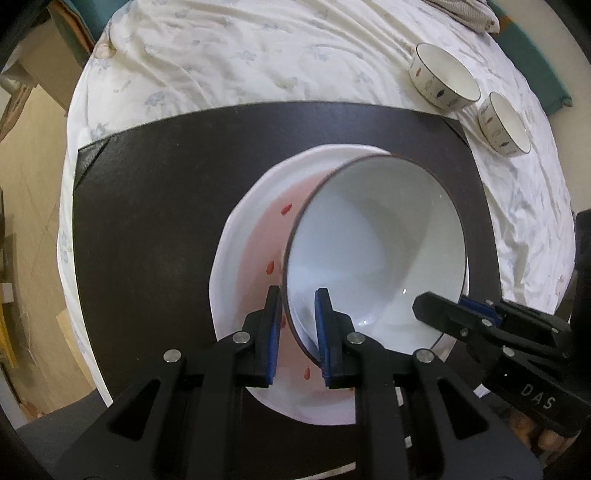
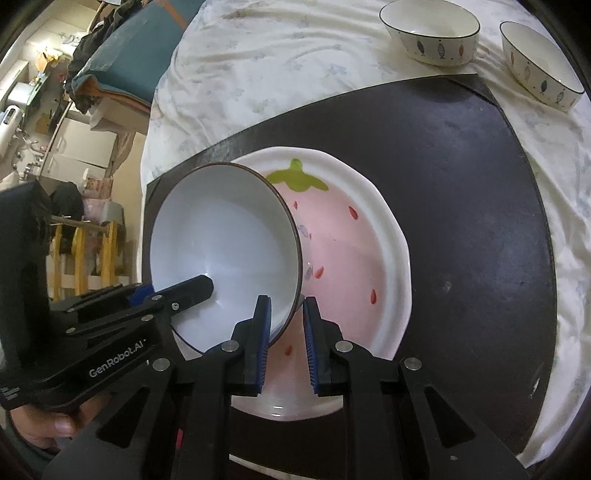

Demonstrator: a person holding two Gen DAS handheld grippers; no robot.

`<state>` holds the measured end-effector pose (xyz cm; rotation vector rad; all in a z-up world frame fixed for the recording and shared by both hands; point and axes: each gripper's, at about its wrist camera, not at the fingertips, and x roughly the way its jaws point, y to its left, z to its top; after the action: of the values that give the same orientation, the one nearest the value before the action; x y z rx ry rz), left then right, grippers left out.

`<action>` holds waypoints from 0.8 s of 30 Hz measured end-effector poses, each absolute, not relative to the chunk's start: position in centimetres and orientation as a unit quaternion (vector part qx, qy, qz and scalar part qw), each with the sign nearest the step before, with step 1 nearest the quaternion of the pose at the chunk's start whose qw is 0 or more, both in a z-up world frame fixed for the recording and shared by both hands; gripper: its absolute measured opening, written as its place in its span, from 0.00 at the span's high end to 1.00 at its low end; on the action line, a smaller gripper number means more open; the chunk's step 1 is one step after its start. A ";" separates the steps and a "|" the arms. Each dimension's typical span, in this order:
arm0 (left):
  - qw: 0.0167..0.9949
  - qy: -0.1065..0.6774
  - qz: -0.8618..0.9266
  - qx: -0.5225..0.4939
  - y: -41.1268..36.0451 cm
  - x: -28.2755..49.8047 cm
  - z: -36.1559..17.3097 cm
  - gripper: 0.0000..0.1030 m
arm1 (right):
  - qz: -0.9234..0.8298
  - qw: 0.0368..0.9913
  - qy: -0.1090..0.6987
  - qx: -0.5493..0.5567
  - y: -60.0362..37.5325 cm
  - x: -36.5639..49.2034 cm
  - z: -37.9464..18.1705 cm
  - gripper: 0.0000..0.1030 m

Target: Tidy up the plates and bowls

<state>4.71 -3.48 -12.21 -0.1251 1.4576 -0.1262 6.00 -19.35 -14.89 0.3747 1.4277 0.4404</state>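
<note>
1. A large white ceramic bowl with a dark rim [image 1: 373, 251] sits tilted over a pink strawberty-patterned white plate [image 2: 351, 251]; whether its base touches the plate cannot be told
2. The left claw [image 1: 297, 332] is narrowed onto the large bowl's near rim, one blue pad inside, one outside
3. The right claw [image 2: 284, 332] pinches the opposite rim the same way
4. The plate lies on a dark brown mat [image 1: 155, 206] spread over a wrinkled floral bedsheet [image 1: 236, 55]
5. Two small white fish-patterned bowls [image 2: 430, 31] stand on the sheet just beyond the mat's far corner, close together
</note>
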 end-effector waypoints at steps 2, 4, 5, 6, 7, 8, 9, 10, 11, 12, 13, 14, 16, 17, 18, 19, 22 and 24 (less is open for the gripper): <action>0.752 0.655 -0.054 -0.048 -3.6 4.8 -11.8 0.86 | 0.200 0.713 0.648 0.182 -19.7 6.0 -15.1 0.81; 0.755 0.651 -0.054 -0.050 -3.5 4.7 -11.7 0.86 | 0.203 0.711 0.648 0.186 -19.8 5.9 -15.0 0.81; 0.755 0.652 -0.056 -0.049 -3.5 4.7 -11.7 0.86 | 0.204 0.710 0.649 0.185 -19.8 5.9 -15.0 0.81; 0.753 0.653 -0.057 -0.049 -3.5 4.7 -11.8 0.86 | 0.204 0.708 0.650 0.184 -19.8 5.9 -15.0 0.81; 0.752 0.655 -0.059 -0.049 -3.4 4.7 -11.9 0.86 | 0.204 0.707 0.652 0.182 -19.7 5.8 -14.9 0.81; 0.750 0.657 -0.061 -0.047 -3.5 4.7 -12.0 0.86 | 0.204 0.707 0.652 0.183 -19.7 5.8 -14.9 0.81; 0.748 0.659 -0.063 -0.044 -3.6 4.6 -12.2 0.86 | 0.205 0.705 0.653 0.184 -19.7 5.6 -14.9 0.81; 0.747 0.660 -0.065 -0.043 -3.8 4.5 -12.3 0.86 | 0.204 0.704 0.654 0.186 -19.7 5.6 -14.9 0.81; 0.746 0.661 -0.068 -0.043 -4.0 4.5 -12.4 0.86 | 0.203 0.703 0.655 0.188 -19.8 5.5 -14.8 0.80; 0.745 0.662 -0.071 -0.045 -4.1 4.5 -12.5 0.86 | 0.201 0.703 0.655 0.191 -19.9 5.5 -14.8 0.80; 0.745 0.661 -0.071 -0.049 -4.0 4.5 -12.4 0.86 | 0.197 0.702 0.656 0.195 -20.1 5.5 -14.7 0.80; 0.747 0.660 -0.070 -0.049 -4.0 4.6 -12.3 0.86 | 0.194 0.701 0.657 0.199 -20.2 5.5 -14.8 0.80; 0.751 0.656 -0.067 -0.045 -4.0 4.8 -12.1 0.86 | 0.190 0.695 0.659 0.216 -20.7 5.6 -15.0 0.78; 0.750 0.656 -0.071 -0.045 -4.1 4.9 -12.1 0.86 | 0.192 0.693 0.660 0.219 -20.7 5.6 -15.1 0.77; 0.750 0.656 -0.071 -0.044 -4.1 5.0 -12.2 0.86 | 0.193 0.692 0.660 0.218 -20.7 5.7 -15.1 0.77; 0.750 0.656 -0.071 -0.043 -4.1 5.0 -12.2 0.86 | 0.192 0.694 0.659 0.216 -20.7 5.7 -15.0 0.77; 0.751 0.655 -0.066 -0.042 -3.9 5.1 -12.3 0.86 | 0.191 0.698 0.658 0.208 -20.5 5.6 -14.8 0.77; 0.755 0.652 -0.063 -0.038 -3.8 5.1 -12.2 0.86 | 0.192 0.698 0.658 0.207 -20.7 5.6 -14.8 0.77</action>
<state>5.09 -3.84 -12.16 -0.0820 1.4216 -0.1383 5.64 -20.66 -14.83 0.4624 1.4668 0.4283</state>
